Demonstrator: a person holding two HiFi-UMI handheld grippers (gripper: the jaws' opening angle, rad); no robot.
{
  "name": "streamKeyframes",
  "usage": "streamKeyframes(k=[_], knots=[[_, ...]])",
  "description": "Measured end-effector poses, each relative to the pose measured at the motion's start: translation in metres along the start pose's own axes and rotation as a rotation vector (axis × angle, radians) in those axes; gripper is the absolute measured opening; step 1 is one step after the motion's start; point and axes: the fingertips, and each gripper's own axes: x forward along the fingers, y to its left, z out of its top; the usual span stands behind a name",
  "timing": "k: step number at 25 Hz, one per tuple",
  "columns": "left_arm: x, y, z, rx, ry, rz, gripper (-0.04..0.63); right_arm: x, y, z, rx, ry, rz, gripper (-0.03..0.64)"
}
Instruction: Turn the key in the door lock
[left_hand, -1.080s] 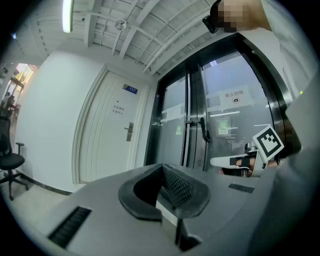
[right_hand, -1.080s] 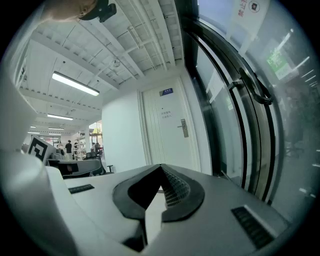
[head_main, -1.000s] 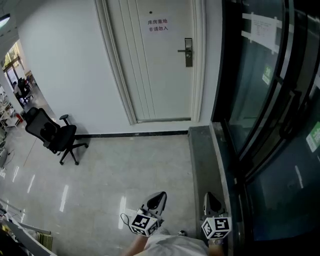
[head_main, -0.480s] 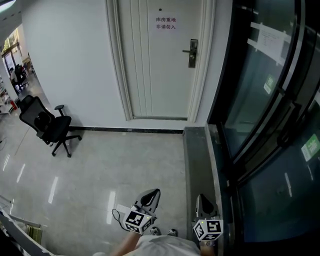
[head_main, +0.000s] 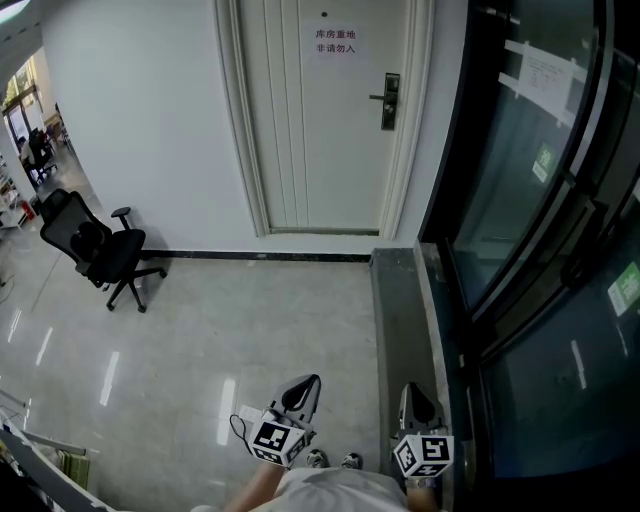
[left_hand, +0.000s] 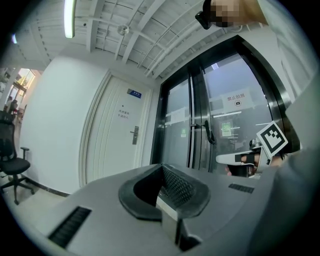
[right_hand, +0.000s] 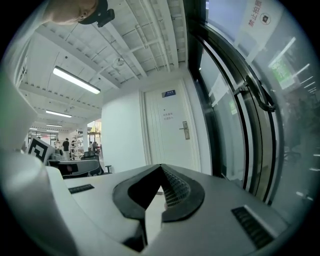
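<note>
A white door (head_main: 320, 120) stands at the far end of the hall, with a dark lock plate and lever handle (head_main: 389, 100) on its right side. No key can be made out at this distance. The same lock (left_hand: 135, 135) shows small in the left gripper view, and the lock (right_hand: 185, 130) in the right gripper view. My left gripper (head_main: 308, 385) and right gripper (head_main: 415, 392) are held low and close to the body, far from the door, both pointing towards it. Both are shut with nothing between the jaws.
A black office chair (head_main: 100, 250) stands by the white wall at left. A glass partition with dark frames (head_main: 540, 230) runs along the right, with a grey ledge (head_main: 400, 330) at its foot. The tiled floor (head_main: 250, 330) stretches to the door. People stand far off at left.
The view has shifted so the door sits more squarely ahead and slightly closer. Both grippers keep their low position, shut.
</note>
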Motion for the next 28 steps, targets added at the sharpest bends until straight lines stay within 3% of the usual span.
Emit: streamKeyframes(k=[6, 15, 28], knots=[[-0.008, 0.008, 0.004, -0.012, -0.025, -0.006, 0.006, 0.001, 0.015, 0.001, -0.007, -0.018, 0.004, 0.002], [-0.022, 0.022, -0.013, 0.0, 0.026, -0.01, 0.006, 0.002, 0.029, -0.019, -0.009, 0.015, -0.026, 0.002], [0.046, 0.054, -0.009, 0.0, 0.047, 0.002, 0.006, 0.063, -0.013, -0.018, 0.009, 0.04, -0.056, 0.002]])
